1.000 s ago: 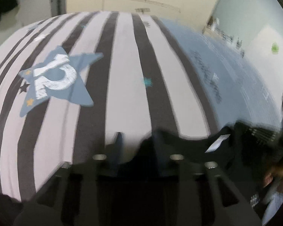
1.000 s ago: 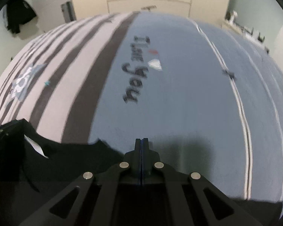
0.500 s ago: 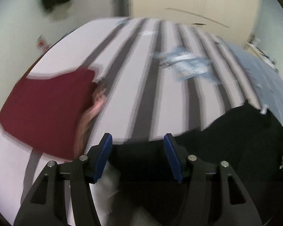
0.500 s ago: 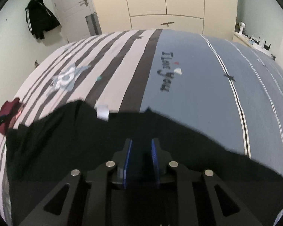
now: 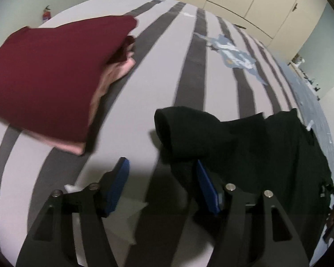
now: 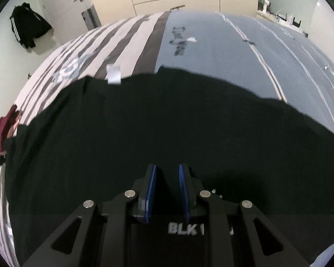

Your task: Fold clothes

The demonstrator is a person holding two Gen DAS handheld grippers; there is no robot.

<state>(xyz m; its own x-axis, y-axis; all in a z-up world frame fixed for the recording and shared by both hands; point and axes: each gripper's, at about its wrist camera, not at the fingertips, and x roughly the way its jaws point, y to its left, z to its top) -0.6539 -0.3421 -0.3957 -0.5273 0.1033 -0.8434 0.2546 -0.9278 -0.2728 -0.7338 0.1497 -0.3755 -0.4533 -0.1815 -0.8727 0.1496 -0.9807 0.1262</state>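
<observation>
Left hand-held gripper, open after just closing a little, has the black shirt's rolled sleeve just ahead to its right; right hand-held gripper hovers open over the shirt

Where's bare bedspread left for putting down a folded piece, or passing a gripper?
Free: the striped strip between the folded maroon stack and the black garment's sleeve; the blue half beyond the black garment, around the lettering. Crowded: the near side, which the garment covers.
</observation>
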